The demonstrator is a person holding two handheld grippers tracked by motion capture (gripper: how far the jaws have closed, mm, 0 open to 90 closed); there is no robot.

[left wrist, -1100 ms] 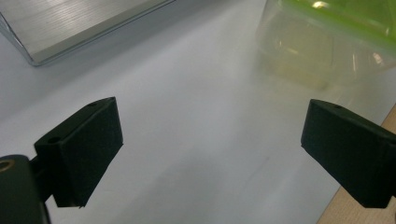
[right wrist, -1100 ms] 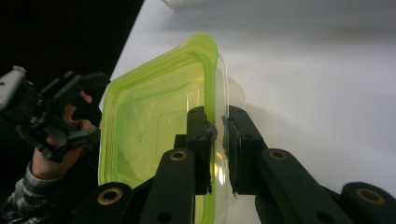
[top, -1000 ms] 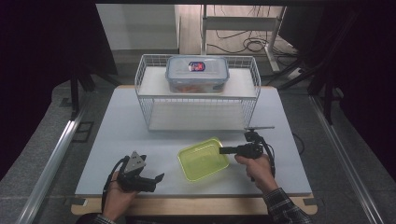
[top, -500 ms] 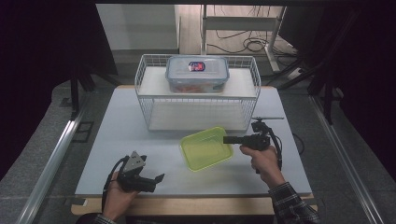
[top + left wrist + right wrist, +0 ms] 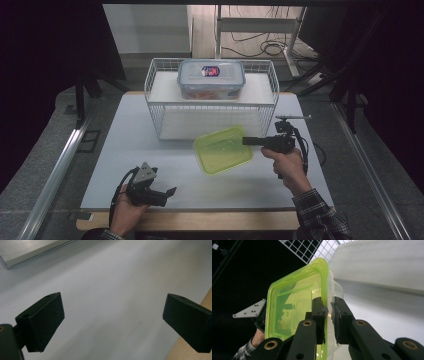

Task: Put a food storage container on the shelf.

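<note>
My right gripper (image 5: 247, 141) is shut on the right rim of a translucent green plastic container (image 5: 222, 149) and holds it tilted above the white table (image 5: 130, 135), just in front of the wire basket (image 5: 155, 112). In the right gripper view the jaws pinch the container's green wall (image 5: 294, 302) near its edge, gripper (image 5: 327, 312) rolled sideways. My left gripper (image 5: 167, 192) rests near the table's front left edge, held in a hand. Its fingers (image 5: 43, 320) stand wide apart over bare table with nothing between them.
The wire basket stands at the back middle of the table on a white platform. A clear lidded food box (image 5: 211, 79) with a red and blue label sits on top of it. A wooden strip (image 5: 200, 220) edges the table's front. Cables lie on the floor behind.
My right gripper has lifted the green container off the table and carried it up toward the basket, tilting it more. The left gripper has stayed where it was.
</note>
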